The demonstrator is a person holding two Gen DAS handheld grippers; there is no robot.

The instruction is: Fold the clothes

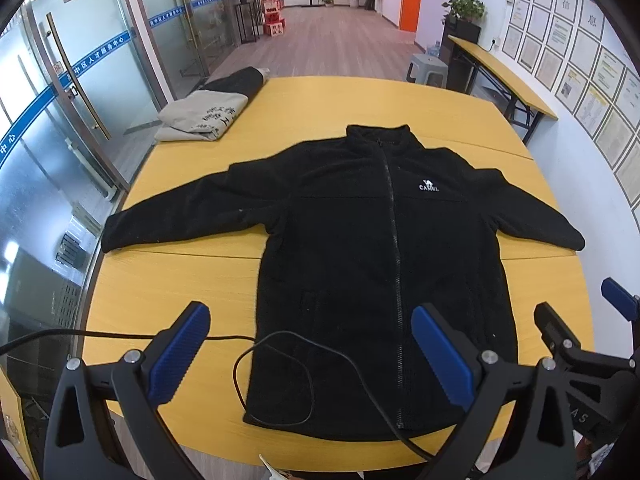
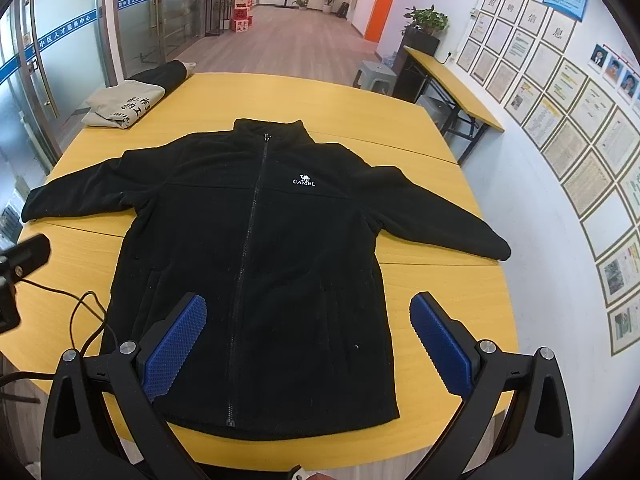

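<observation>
Both the left gripper [image 1: 310, 354] and right gripper [image 2: 308, 346] are hovering with jaws apart, empty, just behind the zipped black fleece jacket [image 2: 256, 264], which is lying spread flat ahead for folding.

Left gripper [image 1: 312, 354]: jaws spread wide, nothing between the pads. Right gripper [image 2: 308, 346]: same, jaws wide apart, holding nothing.

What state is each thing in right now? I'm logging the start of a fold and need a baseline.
Black fleece jacket: spread flat, front up, zipped, sleeves out, unfolded.
Beige garment: folded, at the table's far left corner.
Black garment: folded, behind the beige one.
Black cable: loose, looped over the jacket's hem.
Left gripper: open, empty.
Right gripper: open, empty.
</observation>
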